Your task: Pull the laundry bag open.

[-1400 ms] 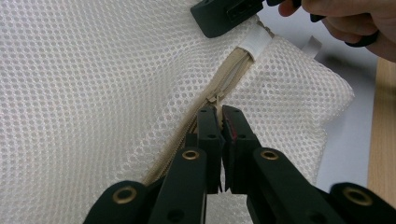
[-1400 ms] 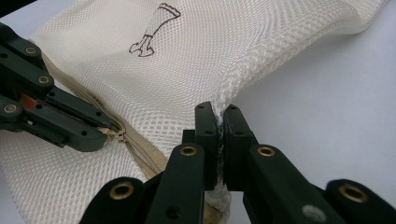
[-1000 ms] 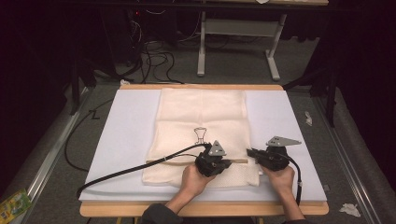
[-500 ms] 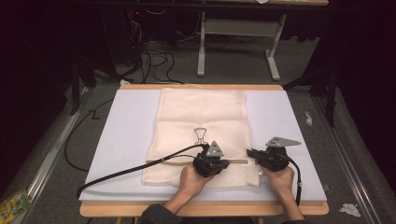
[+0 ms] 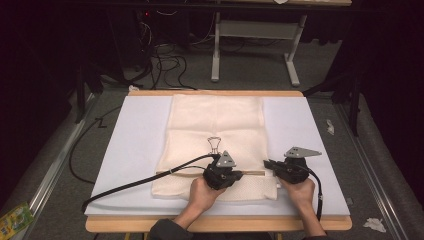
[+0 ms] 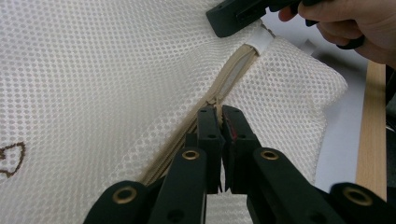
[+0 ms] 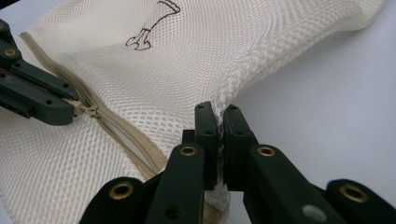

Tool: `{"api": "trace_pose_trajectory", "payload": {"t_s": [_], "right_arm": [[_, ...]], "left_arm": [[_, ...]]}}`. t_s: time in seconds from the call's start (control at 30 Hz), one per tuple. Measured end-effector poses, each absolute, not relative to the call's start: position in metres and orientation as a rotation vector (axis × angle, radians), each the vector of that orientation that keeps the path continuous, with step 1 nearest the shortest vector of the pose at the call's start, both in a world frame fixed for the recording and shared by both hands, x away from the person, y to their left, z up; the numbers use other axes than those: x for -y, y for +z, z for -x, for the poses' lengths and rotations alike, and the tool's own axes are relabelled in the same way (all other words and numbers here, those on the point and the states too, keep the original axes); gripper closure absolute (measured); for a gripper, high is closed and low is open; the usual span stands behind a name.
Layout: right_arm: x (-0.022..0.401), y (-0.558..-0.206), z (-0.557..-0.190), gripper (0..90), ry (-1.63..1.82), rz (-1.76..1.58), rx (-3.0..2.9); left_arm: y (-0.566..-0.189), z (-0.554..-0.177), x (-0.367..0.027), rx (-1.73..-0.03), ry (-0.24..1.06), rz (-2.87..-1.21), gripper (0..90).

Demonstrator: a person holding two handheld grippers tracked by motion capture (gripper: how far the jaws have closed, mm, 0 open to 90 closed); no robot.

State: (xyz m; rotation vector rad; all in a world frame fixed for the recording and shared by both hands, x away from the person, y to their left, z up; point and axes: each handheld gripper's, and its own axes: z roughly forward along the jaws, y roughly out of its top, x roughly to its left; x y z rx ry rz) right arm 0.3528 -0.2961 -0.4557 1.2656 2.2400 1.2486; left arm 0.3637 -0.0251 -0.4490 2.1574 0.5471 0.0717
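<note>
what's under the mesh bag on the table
The mesh bag lies flat on a white mat that covers the wooden table. The mat beneath the bag is hidden; whether anything is inside cannot be told.

We are seeing a cream mesh laundry bag point(image 5: 215, 135) lying flat on the counter, a brown line drawing point(image 5: 214, 145) printed mid-panel, its beige zipper point(image 6: 219, 95) running across the near end, the near right edge bunching slightly.

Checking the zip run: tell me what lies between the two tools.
Between left tool and right tool runs the mesh bag's zip, nothing else, in the high view.
</note>
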Motion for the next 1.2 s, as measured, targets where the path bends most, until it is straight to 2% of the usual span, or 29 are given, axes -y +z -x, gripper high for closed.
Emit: {"api": "trace_pose_trajectory", "payload": {"t_s": [1.2], "right_arm": [[0.295, -0.456, -0.354, 88.0, 1.255, -1.266, -2.234]], "left_arm": [[-0.445, -0.365, -0.002, -0.583, 0.058, -2.127, 87.1]]}}
